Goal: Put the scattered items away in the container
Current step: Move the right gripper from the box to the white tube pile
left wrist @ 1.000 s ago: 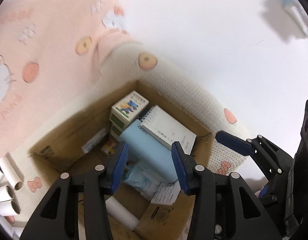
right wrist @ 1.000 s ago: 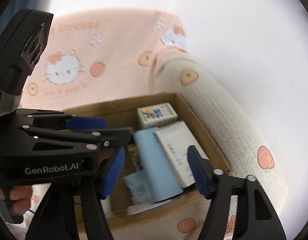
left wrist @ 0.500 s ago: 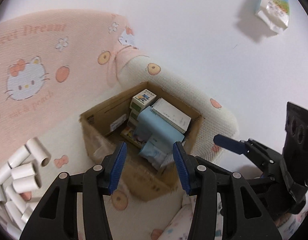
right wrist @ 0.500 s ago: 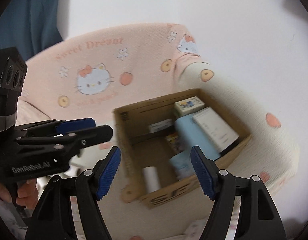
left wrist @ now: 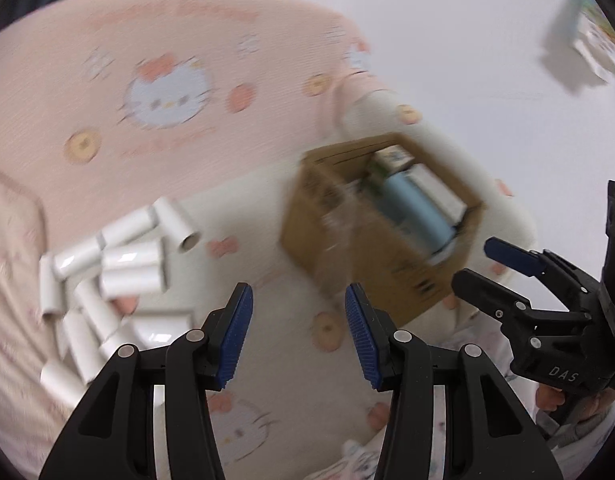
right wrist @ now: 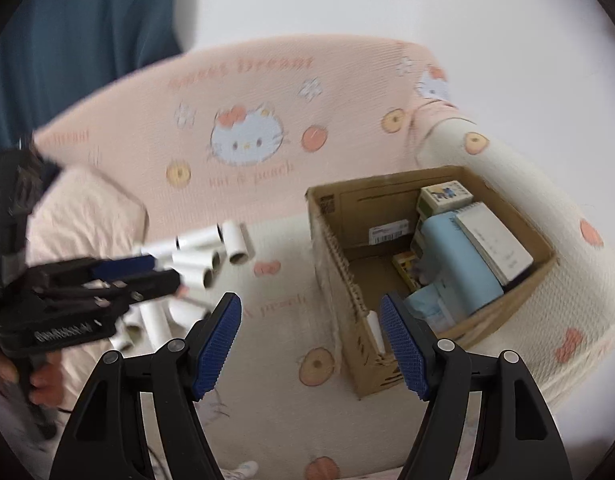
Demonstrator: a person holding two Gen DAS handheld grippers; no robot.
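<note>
Both our claws are empty with jaws wide: left claw (left wrist: 298, 334), right claw (right wrist: 310, 344). The white paper rolls (right wrist: 203, 258) lie heaped on the sofa seat (right wrist: 283, 344), left of the cardboard box (right wrist: 339, 280). We'd grab one roll across its middle, not the heap

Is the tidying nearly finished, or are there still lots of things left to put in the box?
Partly done. The cardboard box already holds a notebook, a blue pouch and one white roll. Both claws, left and right, are open and empty. A whole pile of white rolls still lies on the sofa beside the box.
</note>
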